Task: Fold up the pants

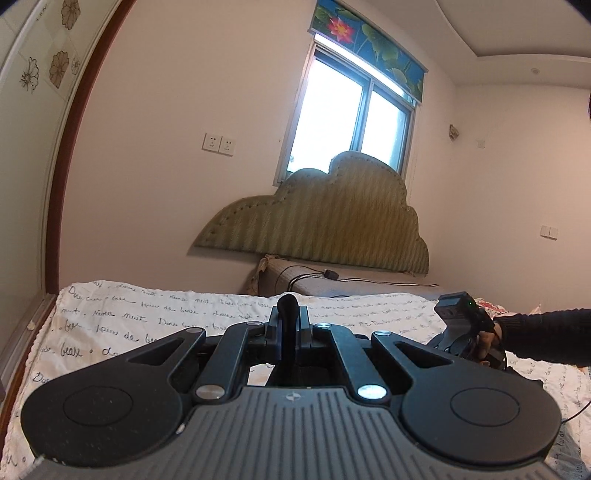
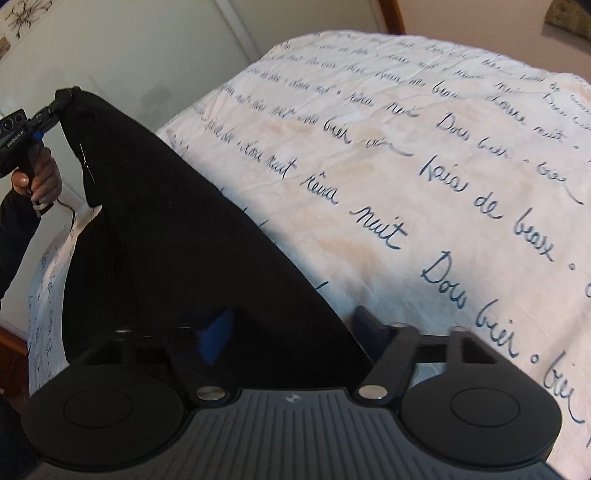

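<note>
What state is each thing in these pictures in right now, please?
Left gripper: shut on a corner of the black pants.
Black pants: one corner lifted, hanging down to the bed, unfolded.
Right gripper: fingers apart, pants cloth between them; grip unclear.
Bed cover: spread flat, lightly creased.
Window blind: rolled up.

Your pants point(image 2: 177, 236) hang above the bed point(image 2: 424, 192), their raised corner pinched in your left gripper point(image 2: 61, 101) off the bed's left edge; your right gripper point(image 2: 295, 332) straddles their lower edge over the bed.
</note>
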`<state>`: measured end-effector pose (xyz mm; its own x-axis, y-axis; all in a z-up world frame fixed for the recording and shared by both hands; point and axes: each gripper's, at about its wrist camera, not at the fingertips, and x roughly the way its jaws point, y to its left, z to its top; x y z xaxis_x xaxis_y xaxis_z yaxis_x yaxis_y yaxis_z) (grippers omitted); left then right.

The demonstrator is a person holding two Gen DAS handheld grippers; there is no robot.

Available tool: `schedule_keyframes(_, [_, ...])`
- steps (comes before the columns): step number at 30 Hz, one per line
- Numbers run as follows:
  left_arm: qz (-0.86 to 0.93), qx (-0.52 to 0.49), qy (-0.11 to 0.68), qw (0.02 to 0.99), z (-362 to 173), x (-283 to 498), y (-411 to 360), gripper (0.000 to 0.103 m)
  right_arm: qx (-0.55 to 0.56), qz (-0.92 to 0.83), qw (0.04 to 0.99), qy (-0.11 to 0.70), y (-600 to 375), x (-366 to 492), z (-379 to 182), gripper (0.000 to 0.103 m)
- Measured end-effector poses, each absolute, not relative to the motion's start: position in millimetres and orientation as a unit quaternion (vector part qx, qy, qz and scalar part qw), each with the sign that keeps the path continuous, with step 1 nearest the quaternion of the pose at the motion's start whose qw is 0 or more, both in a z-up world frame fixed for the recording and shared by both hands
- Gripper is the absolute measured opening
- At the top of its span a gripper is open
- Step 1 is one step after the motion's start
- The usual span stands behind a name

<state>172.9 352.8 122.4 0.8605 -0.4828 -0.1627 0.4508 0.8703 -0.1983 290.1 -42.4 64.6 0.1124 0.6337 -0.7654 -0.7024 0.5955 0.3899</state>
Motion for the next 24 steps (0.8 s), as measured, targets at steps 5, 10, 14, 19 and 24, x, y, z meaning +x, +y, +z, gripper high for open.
schedule_keyframes(5, [-0.226, -0.086, 0.116, 0.963, 120, 170, 357, 0.005, -0.061, 0.433, 0.754, 0.491, -34, 286, 69, 0.010])
schedule_keyframes(10, [-0.221, -0.099, 0.104, 0.965, 127, 154, 366, 0.005, -0.068, 0.446, 0.771, 0.450, -40, 250, 104, 0.008])
schedule_keyframes(14, [-0.227, -0.126, 0.100, 0.961, 130, 122, 377, 0.006, -0.051, 0.472, 0.781, 0.407, -50, 195, 138, 0.008])
schedule_keyframes(19, [-0.186, -0.172, 0.162, 0.954, 87, 88, 389, 0.013, -0.038, 0.479, 0.771, 0.419, -55, 119, 120, 0.008])
schedule_keyframes(24, [-0.106, -0.208, 0.257, 0.938, 47, 79, 404, 0.051, -0.020, 0.454, 0.765, 0.456, -45, 102, 78, 0.008])
